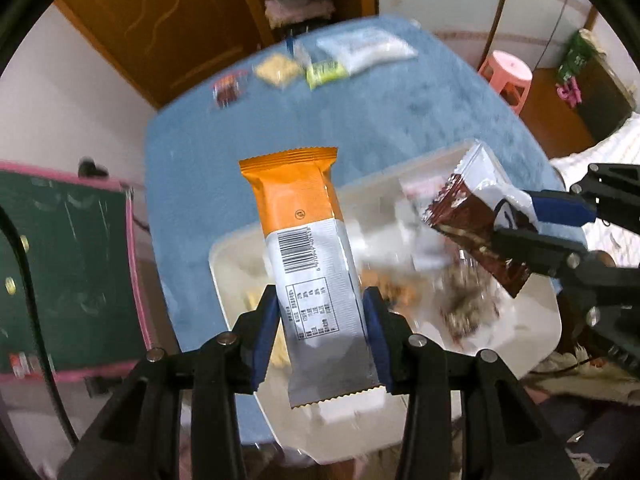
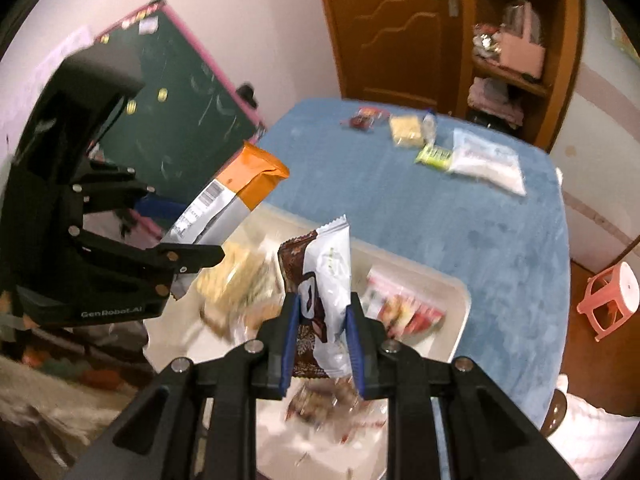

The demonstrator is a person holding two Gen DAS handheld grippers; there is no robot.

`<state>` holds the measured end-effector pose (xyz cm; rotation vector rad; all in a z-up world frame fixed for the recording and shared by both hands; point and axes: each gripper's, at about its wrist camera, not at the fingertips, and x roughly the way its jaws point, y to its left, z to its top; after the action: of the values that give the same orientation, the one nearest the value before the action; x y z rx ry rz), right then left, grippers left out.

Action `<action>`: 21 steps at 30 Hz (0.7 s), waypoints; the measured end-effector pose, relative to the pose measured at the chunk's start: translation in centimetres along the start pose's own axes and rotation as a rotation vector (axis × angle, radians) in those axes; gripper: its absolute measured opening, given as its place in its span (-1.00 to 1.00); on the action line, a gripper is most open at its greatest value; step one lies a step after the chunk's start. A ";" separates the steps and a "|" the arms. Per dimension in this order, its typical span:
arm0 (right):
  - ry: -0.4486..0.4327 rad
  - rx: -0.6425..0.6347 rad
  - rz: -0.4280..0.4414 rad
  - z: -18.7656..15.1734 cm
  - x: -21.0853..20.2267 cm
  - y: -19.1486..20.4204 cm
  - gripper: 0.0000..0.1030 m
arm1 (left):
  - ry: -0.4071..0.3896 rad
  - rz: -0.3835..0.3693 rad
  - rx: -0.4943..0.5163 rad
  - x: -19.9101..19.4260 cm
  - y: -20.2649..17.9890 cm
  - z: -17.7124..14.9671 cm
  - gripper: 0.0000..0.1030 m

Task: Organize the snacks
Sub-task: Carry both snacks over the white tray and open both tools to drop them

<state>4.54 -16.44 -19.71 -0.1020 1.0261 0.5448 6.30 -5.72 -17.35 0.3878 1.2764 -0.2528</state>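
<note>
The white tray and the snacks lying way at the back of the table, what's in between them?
Nothing: only bare blue tablecloth lies between the white tray and the far snacks. Both wrist views show it.

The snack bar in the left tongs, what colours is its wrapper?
Orange and silver wrapper; left wrist view.

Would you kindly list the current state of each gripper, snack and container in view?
left gripper: shut on orange-and-silver bar, held above the tray
right gripper: shut on brown-and-white packet, also lifted
white tray: on the blue table, holding several snacks
far snacks: lying loose in a row on the table
wooden door: closed
</note>
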 end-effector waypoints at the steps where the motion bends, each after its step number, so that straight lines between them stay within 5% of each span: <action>1: 0.025 -0.012 -0.008 -0.6 0.4 0.5 -0.53 | 0.023 0.000 -0.002 0.5 -0.2 -0.5 -0.14; 2: 0.045 -0.023 -0.023 -1.0 0.7 0.9 -0.51 | 0.041 0.011 -0.001 0.9 -0.4 -0.9 -0.09; 5: 0.073 -0.065 -0.066 -2.1 1.3 2.0 -0.18 | 0.081 0.049 -0.007 1.4 -0.8 -2.2 0.64; 8: 0.056 -0.088 -0.082 -2.7 1.0 2.8 0.13 | 0.088 0.035 -0.031 1.4 -0.8 -2.6 0.68; 21: 0.023 -0.089 -0.113 -3.0 -0.1 3.0 0.14 | 0.048 0.043 -0.014 0.9 -2.3 -2.0 0.68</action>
<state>0.72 -14.93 -20.67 -0.2444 1.0121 0.4878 3.90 -7.00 -18.99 0.4115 1.3152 -0.1990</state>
